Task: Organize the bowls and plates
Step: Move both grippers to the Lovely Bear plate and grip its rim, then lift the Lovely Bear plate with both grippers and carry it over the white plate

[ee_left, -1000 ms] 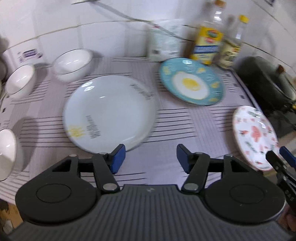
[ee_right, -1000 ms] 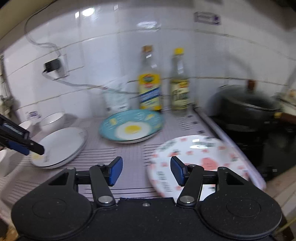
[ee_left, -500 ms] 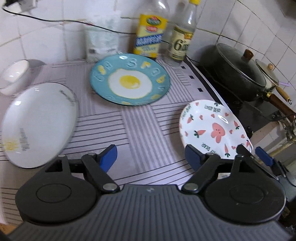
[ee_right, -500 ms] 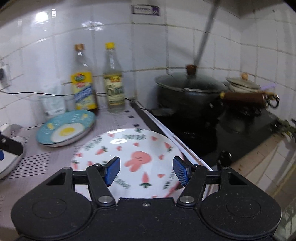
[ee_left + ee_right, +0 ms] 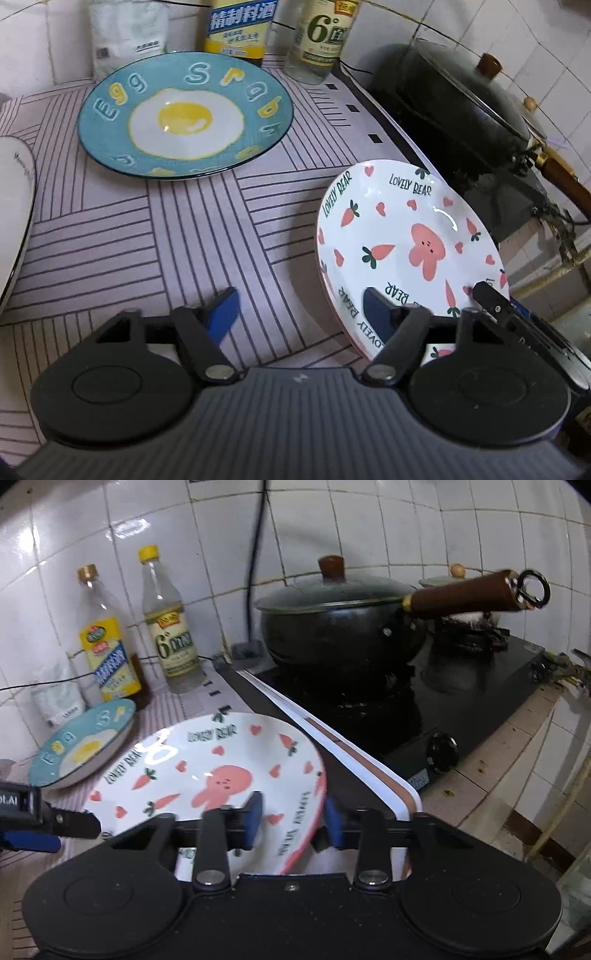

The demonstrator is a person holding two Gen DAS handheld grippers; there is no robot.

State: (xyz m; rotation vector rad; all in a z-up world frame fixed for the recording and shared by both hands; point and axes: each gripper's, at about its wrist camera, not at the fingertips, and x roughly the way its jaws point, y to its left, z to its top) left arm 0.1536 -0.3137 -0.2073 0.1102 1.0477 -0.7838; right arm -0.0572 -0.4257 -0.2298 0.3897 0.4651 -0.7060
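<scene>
Right gripper (image 5: 291,821): jaws closing astride the near right rim of the bear plate (image 5: 207,771), one blue pad over the plate's face, the other outside and under the rim. The pads stand just clear of the rim; contact cannot be confirmed. The plate sits tilted, its right edge raised against the stove's (image 5: 424,716) white border at the worktop's (image 5: 155,236) right edge.

Left gripper (image 5: 301,314): jaws closing, roughly half apart. The right pad overlaps the plate's (image 5: 406,240) near left rim in the left wrist view; the left pad hangs over the bare striped mat. Nothing is pressed between the pads. In the right wrist view this gripper (image 5: 55,829) enters from the left, its tips just beside the plate's left rim.

Egg plate (image 5: 184,114): flat on the mat toward the back of the worktop, apart from the bear plate.

White plate (image 5: 14,221): only its right edge shows at the left border of the left wrist view.

Two bottles (image 5: 110,638) and a white bag (image 5: 129,33) stand along the tiled back wall, just behind the egg plate.

A lidded black pan (image 5: 340,627) with a brown handle sits on the stove, beyond the worktop's right edge.
</scene>
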